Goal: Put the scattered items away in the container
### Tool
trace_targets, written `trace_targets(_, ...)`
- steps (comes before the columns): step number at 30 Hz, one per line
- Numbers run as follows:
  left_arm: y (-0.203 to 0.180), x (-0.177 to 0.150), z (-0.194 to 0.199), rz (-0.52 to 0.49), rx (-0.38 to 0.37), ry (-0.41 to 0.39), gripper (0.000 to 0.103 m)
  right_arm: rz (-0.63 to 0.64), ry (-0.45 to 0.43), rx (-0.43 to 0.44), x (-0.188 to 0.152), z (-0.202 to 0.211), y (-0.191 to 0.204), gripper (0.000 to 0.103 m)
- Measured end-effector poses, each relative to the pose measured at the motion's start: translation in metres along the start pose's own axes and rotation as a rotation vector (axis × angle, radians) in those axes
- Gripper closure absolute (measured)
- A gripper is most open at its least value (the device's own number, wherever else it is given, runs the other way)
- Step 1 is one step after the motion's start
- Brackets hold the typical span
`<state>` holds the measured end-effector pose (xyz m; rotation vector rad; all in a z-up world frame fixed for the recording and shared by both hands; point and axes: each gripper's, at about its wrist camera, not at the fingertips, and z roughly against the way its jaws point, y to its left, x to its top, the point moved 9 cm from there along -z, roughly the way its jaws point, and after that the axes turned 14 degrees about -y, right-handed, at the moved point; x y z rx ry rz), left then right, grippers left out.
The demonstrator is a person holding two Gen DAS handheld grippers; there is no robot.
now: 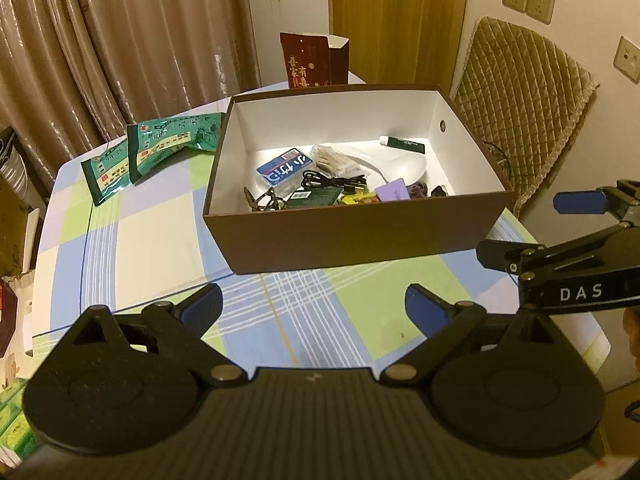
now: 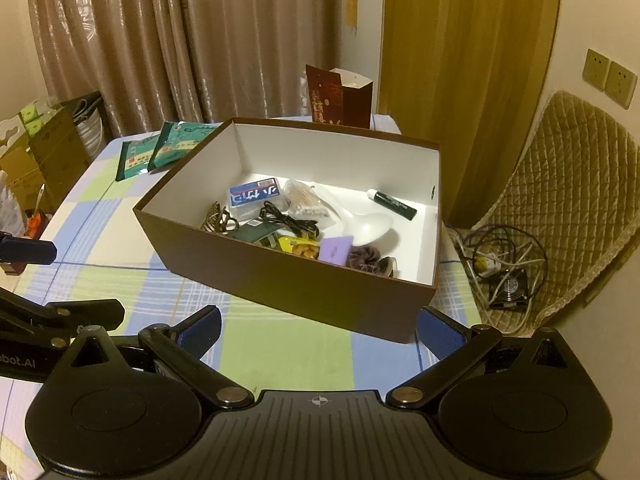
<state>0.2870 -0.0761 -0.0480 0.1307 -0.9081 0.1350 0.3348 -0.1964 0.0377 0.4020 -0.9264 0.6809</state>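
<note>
Here we hold the left gripper (image 1: 314,308) and right gripper (image 2: 318,330) over the tabletop's (image 1: 160,236) near edge, fingers spread, empty. Beyond, the brown box (image 1: 352,236) holds small items; two green packets (image 1: 152,152) lie by the far-left edge.

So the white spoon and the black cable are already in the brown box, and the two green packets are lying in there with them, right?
Not quite. The white spoon and black cable are indeed in the brown box, but the two green packets are not: they lie outside it on the checked tablecloth, beside the box's left wall. The left wrist view shows this most clearly.
</note>
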Motion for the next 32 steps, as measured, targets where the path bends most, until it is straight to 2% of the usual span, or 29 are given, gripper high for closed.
trace_targets(14, -0.004, -0.018, -0.002, 0.008, -0.007, 0.039, 0.007, 0.012, 0.04, 0.014, -0.019, 0.002, 0.004, 0.002)
trace_targets(32, -0.006, -0.019, -0.01, 0.036, -0.031, 0.05, 0.006, 0.005, 0.059, 0.008, -0.026, -0.003, -0.001, 0.002)
